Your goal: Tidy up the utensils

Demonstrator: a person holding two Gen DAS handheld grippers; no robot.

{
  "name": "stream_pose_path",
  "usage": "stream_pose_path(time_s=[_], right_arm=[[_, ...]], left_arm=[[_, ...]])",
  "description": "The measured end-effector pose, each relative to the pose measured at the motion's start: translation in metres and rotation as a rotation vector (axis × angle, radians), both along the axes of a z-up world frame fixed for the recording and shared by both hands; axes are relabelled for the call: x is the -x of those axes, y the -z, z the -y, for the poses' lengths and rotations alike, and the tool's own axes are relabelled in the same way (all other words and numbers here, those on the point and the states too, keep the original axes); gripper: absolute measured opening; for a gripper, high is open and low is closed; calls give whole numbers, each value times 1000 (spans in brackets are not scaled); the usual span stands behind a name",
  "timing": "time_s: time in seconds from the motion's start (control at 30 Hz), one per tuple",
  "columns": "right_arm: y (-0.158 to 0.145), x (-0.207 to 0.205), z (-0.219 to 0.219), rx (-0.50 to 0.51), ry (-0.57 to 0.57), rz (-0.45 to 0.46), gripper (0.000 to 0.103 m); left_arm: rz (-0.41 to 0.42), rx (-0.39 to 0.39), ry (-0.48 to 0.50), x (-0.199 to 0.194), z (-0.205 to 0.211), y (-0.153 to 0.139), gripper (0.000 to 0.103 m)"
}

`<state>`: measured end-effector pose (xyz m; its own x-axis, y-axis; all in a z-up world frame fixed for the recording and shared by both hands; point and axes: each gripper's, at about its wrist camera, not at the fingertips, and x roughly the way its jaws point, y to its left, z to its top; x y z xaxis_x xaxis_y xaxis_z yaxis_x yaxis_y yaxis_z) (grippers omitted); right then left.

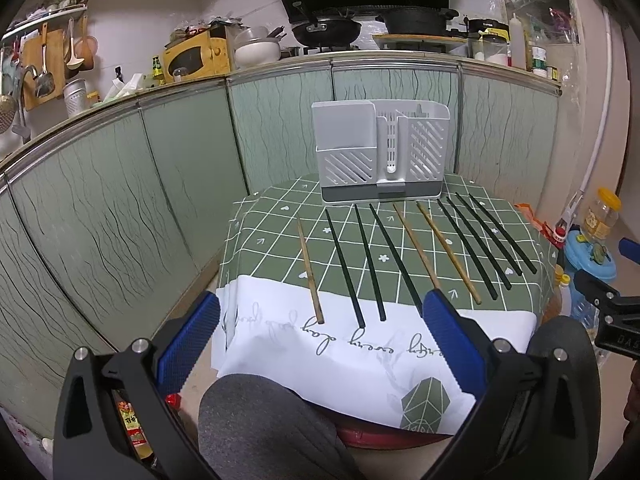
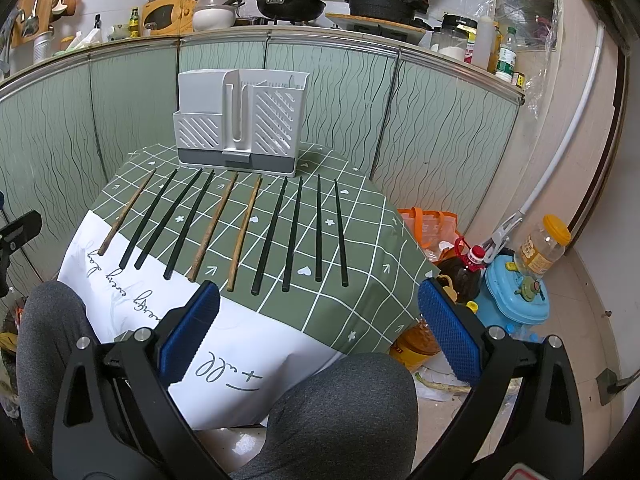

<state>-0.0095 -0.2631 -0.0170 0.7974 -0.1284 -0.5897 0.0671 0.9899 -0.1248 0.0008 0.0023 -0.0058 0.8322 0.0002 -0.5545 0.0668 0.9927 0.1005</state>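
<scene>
Ten chopsticks lay side by side on the green checked cloth (image 2: pixel 360 240), tips toward the white holder (image 2: pixel 240 120) at the far edge: wooden one (image 2: pixel 127 213) far left, three dark, two wooden, four dark (image 2: pixel 319 228) on the right. None racked yet, so I judged the first pick was the step. To do it well I'd take one stick at a time near its thick near end, pads square across it, w/o nudging neighbours, then tip it upright over a slot.

My right gripper (image 2: pixel 318 334) hung spread wide, empty, short of the near ends. Left gripper (image 1: pixel 320 332) was likewise spread, empty, near ends just beyond its pads.
</scene>
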Motion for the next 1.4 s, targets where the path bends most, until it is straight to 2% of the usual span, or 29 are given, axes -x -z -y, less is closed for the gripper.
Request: stream_pose_path(time_s=[0.8, 1.07, 1.4], right_arm=[[1, -2, 2, 4, 7, -5, 95], [1, -3, 4, 5, 4, -6, 95], [4, -5, 11, 6, 12, -14, 95]], left_arm=[[-18, 10, -12, -5, -5, 2, 99], [-14, 23, 9, -3, -6, 3, 99], [-45, 39, 30, -9, -6, 7, 99]])
